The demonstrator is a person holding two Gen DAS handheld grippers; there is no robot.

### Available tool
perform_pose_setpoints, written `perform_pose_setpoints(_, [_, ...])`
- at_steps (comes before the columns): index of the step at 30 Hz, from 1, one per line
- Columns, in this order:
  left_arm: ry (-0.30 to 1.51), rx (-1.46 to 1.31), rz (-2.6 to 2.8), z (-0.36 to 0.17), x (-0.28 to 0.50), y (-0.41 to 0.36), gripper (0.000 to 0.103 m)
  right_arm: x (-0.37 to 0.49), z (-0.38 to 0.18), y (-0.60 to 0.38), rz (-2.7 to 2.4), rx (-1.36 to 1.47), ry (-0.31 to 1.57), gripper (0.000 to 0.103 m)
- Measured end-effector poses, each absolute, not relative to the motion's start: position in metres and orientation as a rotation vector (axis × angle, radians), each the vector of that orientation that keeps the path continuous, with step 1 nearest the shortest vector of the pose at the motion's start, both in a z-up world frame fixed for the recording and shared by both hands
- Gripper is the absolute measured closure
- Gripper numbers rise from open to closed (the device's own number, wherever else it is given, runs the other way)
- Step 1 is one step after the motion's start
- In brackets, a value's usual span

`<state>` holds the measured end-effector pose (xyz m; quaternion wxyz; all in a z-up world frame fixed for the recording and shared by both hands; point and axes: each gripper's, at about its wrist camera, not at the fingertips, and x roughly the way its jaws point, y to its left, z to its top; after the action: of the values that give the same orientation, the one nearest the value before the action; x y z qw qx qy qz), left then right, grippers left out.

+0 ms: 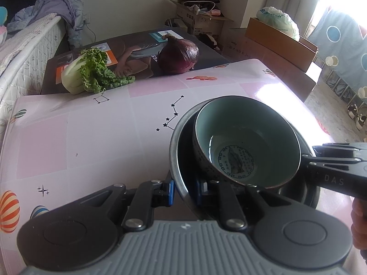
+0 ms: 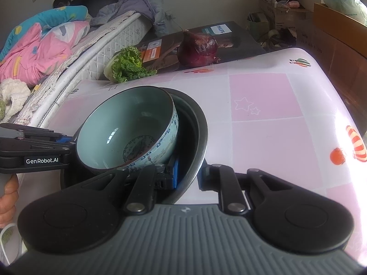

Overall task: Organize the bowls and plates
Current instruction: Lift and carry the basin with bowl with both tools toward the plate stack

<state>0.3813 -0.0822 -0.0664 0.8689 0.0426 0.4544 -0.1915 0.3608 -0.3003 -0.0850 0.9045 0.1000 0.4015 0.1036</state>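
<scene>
A dark plate (image 1: 175, 151) with a grey rim carries a pale green bowl (image 1: 247, 135) with a blue pattern, tilted inside it. My left gripper (image 1: 183, 192) is shut on the plate's near-left rim. My right gripper (image 2: 187, 176) is shut on the plate (image 2: 201, 137) at its right rim, with the bowl (image 2: 128, 126) leaning toward the left. Each gripper shows in the other's view, the right one (image 1: 332, 160) and the left one (image 2: 45, 149). The plate is held over the pink and white table (image 1: 91, 137).
A cabbage (image 1: 91, 71) and a large red onion (image 1: 179, 57) lie at the table's far edge, on a dark flat box (image 1: 137, 55). A bed (image 2: 57, 45) runs along the left. Cardboard boxes (image 1: 275, 39) stand beyond the far right corner.
</scene>
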Motion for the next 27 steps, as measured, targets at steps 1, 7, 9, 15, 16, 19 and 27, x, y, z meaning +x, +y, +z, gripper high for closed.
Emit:
perform_pose_setpoints(1, [0.949,0.088,-0.399,-0.066,0.381,-0.082,0.086,0.361,-0.085,-0.301,0.215,0.207,0.828,0.088])
perform_pose_setpoints(7, [0.939,0.084,-0.396,-0.061,0.379,-0.083,0.086,0.358,-0.081,-0.303,0.217,0.210,0.822,0.088])
perform_pose_setpoints(9, [0.935,0.084,-0.395,-0.060,0.378,-0.083,0.086,0.357,-0.079,-0.304,0.217,0.210,0.819,0.088])
perform_pose_setpoints(15, [0.925,0.080,-0.394,-0.052,0.374,-0.081,0.086,0.353,-0.070,-0.303,0.219,0.208,0.810,0.088])
perform_pose_setpoints(16, [0.922,0.078,-0.394,-0.050,0.373,-0.081,0.086,0.352,-0.069,-0.303,0.219,0.207,0.808,0.088])
perform_pose_setpoints(19, [0.913,0.074,-0.393,-0.045,0.369,-0.080,0.086,0.349,-0.063,-0.303,0.220,0.206,0.801,0.088])
perform_pose_setpoints(27, [0.885,0.063,-0.397,-0.024,0.348,-0.074,0.086,0.326,-0.039,-0.299,0.217,0.203,0.783,0.088])
